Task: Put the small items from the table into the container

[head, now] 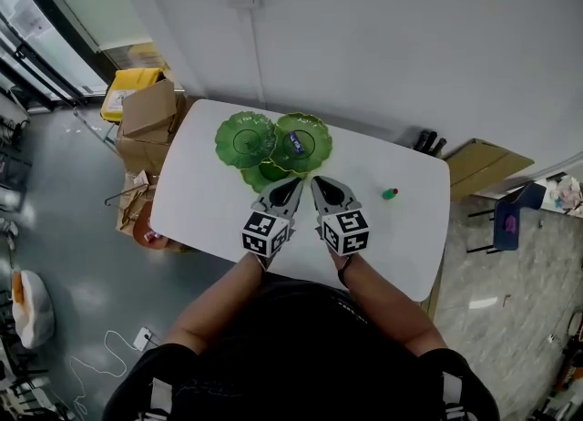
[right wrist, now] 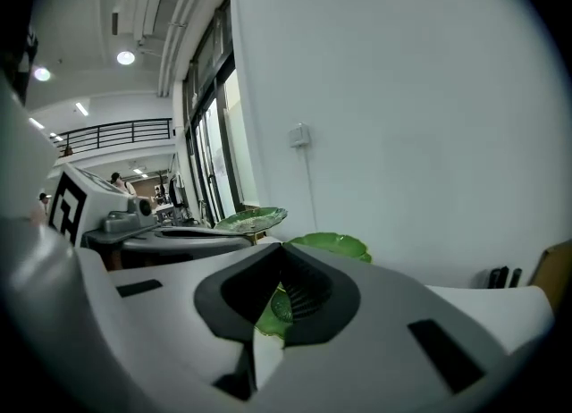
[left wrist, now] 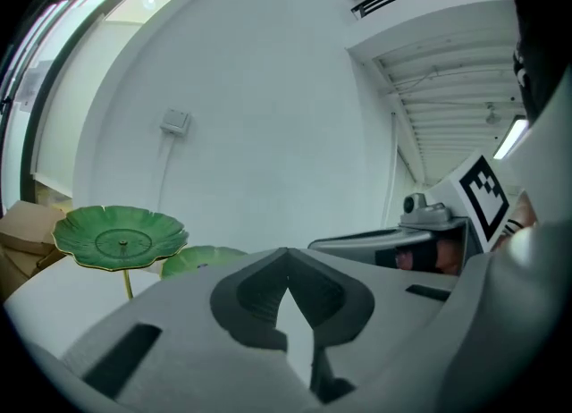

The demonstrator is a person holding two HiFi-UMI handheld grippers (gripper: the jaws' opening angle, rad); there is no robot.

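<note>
Both forearms of the person reach over the white rounded table [head: 200, 210], holding the left tool [head: 291, 184] and right tool [head: 318, 182] side by side, each with jaws together and empty. Just past their tips stands the glossy green lotus-leaf container [head: 228, 141], with a small blue item [head: 294, 143] in one leaf. A small green, red-capped item [head: 390, 193] lies on the table off to the right

Green leaf dishes [head: 246, 139] block the way just ahead of the left gripper [head: 293, 184] and right gripper [head: 319, 182]. To their right, bare table [head: 414, 223] lies open around a small green item [head: 390, 193].
</note>
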